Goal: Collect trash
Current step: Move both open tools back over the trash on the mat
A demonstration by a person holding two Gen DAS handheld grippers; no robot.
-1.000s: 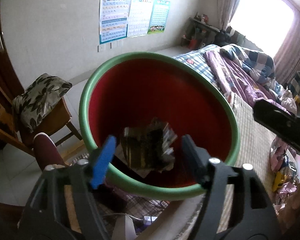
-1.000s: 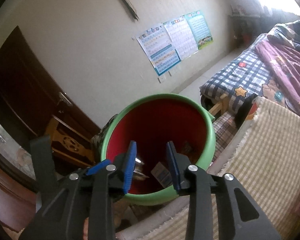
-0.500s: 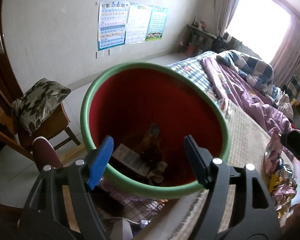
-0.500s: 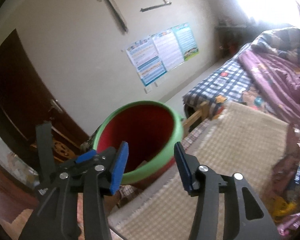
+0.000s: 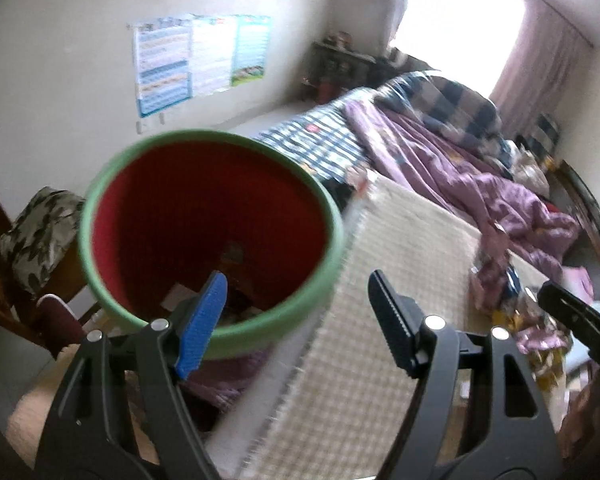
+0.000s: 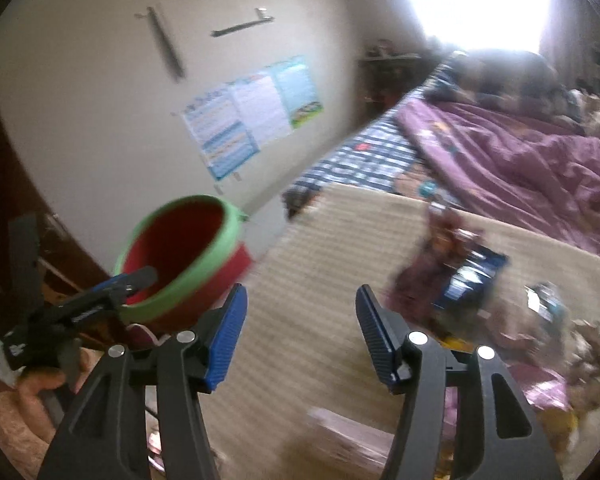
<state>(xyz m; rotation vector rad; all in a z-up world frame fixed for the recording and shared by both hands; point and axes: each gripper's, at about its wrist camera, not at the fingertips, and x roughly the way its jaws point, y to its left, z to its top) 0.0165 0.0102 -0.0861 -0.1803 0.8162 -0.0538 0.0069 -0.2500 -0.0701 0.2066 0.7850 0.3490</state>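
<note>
Blurred wrappers [image 6: 460, 276] on mat, bin [image 5: 208, 240] contents indistinct

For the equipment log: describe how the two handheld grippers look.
Both the left gripper and the right gripper are black plastic clamp-style frames with triangular cut-outs and silver pivot screws. Each has two ridged jaws: one pad is blue, the other looks dark. No cables show. In the right wrist view, white lettering marks the left gripper's body.
</note>
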